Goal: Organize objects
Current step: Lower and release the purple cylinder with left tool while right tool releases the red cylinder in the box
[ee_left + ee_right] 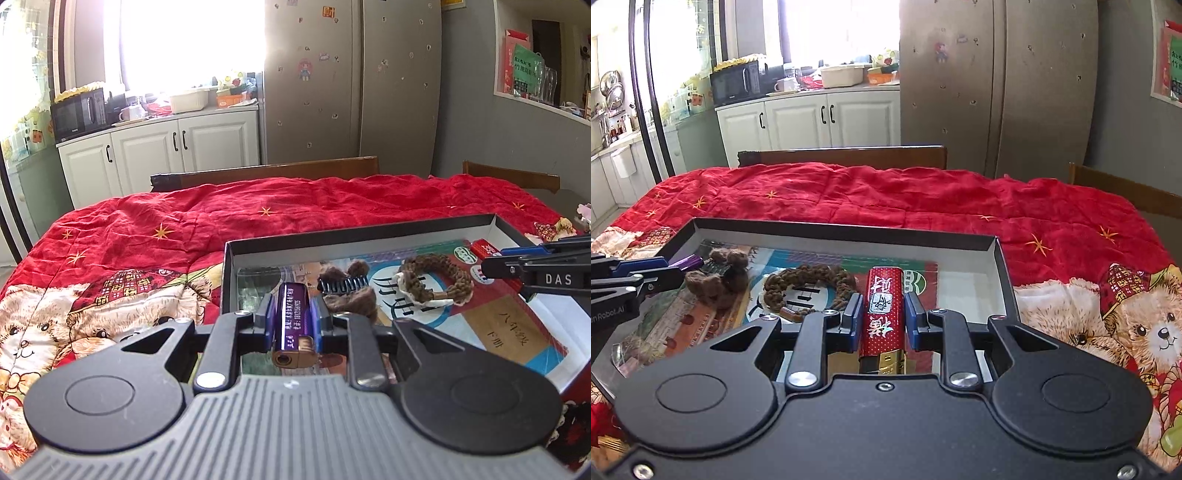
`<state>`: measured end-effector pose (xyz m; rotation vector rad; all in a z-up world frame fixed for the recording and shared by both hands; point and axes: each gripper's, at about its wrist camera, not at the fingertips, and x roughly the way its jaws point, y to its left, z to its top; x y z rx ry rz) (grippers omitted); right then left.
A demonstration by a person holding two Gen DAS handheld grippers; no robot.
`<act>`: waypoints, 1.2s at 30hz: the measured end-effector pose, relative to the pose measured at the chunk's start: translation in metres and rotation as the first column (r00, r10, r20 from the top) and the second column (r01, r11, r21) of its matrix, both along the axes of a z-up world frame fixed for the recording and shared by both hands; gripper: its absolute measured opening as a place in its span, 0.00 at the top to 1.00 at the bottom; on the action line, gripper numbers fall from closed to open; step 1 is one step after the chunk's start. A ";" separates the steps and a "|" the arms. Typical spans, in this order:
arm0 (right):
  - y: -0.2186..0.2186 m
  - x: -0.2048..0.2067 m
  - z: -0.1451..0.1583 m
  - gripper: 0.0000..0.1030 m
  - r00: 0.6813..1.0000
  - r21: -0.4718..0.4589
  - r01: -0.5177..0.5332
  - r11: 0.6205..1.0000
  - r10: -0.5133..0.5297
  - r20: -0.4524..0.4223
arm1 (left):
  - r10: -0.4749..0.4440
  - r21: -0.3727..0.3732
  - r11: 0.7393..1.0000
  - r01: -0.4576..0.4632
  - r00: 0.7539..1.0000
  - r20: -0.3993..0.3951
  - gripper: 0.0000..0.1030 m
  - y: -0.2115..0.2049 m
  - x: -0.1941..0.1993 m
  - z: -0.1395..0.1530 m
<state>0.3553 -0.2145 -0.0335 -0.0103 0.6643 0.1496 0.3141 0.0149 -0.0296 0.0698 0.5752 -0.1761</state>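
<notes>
Each claw is clenched lengthwise on a lighter, the left claw (291, 321) on the purple lighter (294, 325) and the right claw (883, 317) on the red lighter (884, 314), both poised over the open box (1001, 258) on the bench, likely for setting down inside beside the brown bracelet (809, 284).

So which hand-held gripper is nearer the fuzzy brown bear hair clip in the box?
Left. The left hand-held gripper sits just before the clip; the right hand-held gripper is off to the clip's right.
</notes>
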 end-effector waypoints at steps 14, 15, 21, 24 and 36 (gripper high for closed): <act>0.004 0.008 -0.010 0.78 0.999 -0.004 -0.006 1.000 0.006 -0.046 | 0.002 0.006 1.000 -0.002 1.000 -0.029 0.77 -0.001 0.006 -0.008; 0.004 0.008 -0.011 0.78 0.999 -0.002 -0.006 1.000 0.006 -0.050 | 0.002 0.007 1.000 -0.002 1.000 -0.030 0.77 -0.001 0.006 -0.008; 0.003 0.011 -0.013 0.78 0.998 0.002 -0.005 1.000 0.005 -0.069 | 0.001 0.009 1.000 -0.001 0.999 -0.040 0.77 -0.002 0.007 -0.012; 0.003 0.012 -0.013 0.78 0.997 0.002 -0.007 1.000 0.007 -0.073 | 0.000 0.012 1.000 0.000 0.999 -0.042 0.77 -0.003 0.007 -0.012; 0.006 0.013 -0.014 0.78 0.997 -0.023 -0.024 0.999 0.022 -0.079 | 0.002 0.038 0.999 0.001 0.998 -0.062 0.77 -0.005 0.009 -0.014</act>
